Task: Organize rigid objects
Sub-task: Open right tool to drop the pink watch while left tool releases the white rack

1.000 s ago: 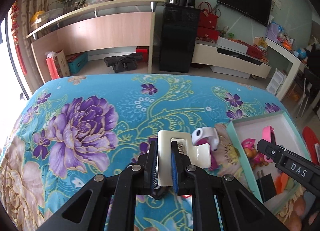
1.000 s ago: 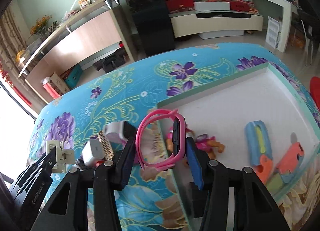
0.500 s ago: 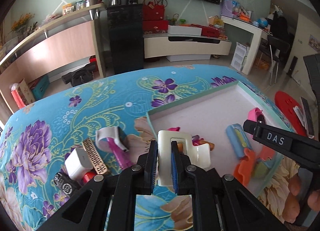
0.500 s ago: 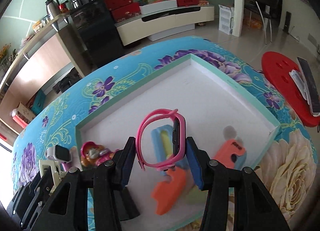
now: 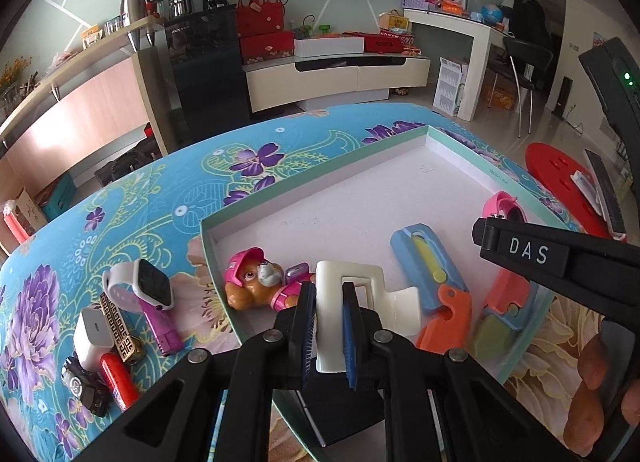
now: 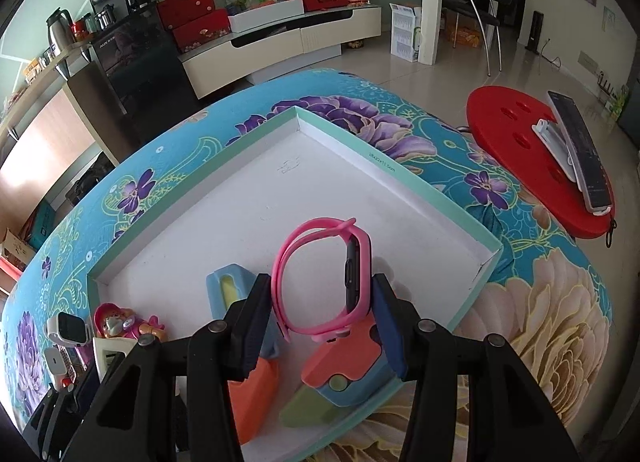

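Left tongs (image 5: 329,328) grasp a cream clip (image 5: 352,294) over the tray's (image 5: 320,165) near edge. Right tongs (image 6: 320,322) clench a pink watch (image 6: 320,282) above the tray's right side.

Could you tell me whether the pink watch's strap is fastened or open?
Fastened: the pink watch strap forms a closed loop, its tail tucked through, held in the right gripper.
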`<state>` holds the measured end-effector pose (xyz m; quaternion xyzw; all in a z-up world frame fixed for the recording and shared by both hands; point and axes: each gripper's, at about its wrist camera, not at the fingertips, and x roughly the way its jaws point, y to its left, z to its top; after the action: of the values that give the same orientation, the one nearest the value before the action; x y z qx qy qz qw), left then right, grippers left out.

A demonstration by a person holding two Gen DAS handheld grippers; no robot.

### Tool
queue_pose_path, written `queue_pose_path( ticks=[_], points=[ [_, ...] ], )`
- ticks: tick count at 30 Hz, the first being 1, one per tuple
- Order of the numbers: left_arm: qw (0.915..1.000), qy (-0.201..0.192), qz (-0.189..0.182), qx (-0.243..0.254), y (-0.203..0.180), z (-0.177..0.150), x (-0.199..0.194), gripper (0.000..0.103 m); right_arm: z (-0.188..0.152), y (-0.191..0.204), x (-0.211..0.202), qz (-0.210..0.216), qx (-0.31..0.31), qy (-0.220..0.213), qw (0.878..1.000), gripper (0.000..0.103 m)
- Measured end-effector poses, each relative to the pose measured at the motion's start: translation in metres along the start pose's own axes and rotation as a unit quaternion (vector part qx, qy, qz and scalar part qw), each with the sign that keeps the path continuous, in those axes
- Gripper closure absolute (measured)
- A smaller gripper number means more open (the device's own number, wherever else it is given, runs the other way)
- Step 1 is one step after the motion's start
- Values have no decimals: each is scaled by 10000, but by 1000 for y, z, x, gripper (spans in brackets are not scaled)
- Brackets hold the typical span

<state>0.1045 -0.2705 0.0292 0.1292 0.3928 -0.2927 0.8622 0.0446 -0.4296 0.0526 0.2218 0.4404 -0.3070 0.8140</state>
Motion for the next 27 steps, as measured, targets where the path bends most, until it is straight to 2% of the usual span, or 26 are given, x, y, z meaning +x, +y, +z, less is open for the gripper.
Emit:
queue_pose_path(
  ticks=[9, 15, 18, 21, 27],
  points=[
    [9999, 95, 1, -53, 2, -3, 5, 86, -3, 7, 7, -118, -129, 126, 9998, 51],
    [9998, 141, -5, -111, 4, -3, 4, 53, -2, 9, 8, -85, -164, 152, 9997, 49],
    [9998, 122, 13, -138, 7, -2, 1, 50, -2, 11, 7, -101, -213, 134, 9996, 45],
    [9997, 112, 20, -200, 12, -1, -2, 37, -1, 12, 5, -66, -217, 108, 9997, 42],
    [9995, 54, 25, -305, 19, 2, -8, 33, 0, 16, 1, -4, -245, 62, 9997, 37]
  ],
)
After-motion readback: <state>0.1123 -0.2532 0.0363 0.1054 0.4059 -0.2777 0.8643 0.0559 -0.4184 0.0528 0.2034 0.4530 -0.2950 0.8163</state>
